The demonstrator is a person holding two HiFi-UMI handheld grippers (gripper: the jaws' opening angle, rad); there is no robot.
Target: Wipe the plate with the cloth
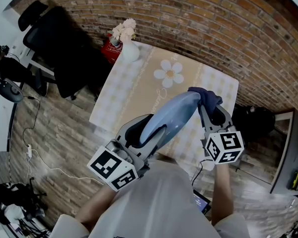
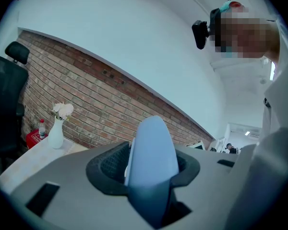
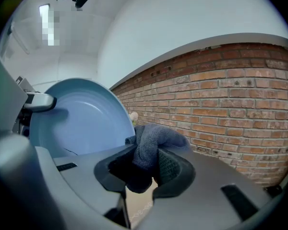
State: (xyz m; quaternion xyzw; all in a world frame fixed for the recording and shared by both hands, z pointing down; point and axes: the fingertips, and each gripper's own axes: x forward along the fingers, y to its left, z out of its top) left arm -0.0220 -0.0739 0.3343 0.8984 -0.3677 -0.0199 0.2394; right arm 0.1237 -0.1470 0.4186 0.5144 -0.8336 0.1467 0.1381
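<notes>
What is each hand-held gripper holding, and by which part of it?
The left hand-held gripper clamps the blue plate by its rim, edge-on. The right hand-held gripper pinches the dark cloth by a bunched fold.

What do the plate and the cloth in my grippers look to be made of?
The plate is pale blue and smooth, with a soft, even sheen. It looks like glazed ceramic, though melamine or plastic can't be ruled out. The cloth is dark blue-grey and matte, with a fine looped nap and soft folds. It is likely terry or microfibre.
</notes>
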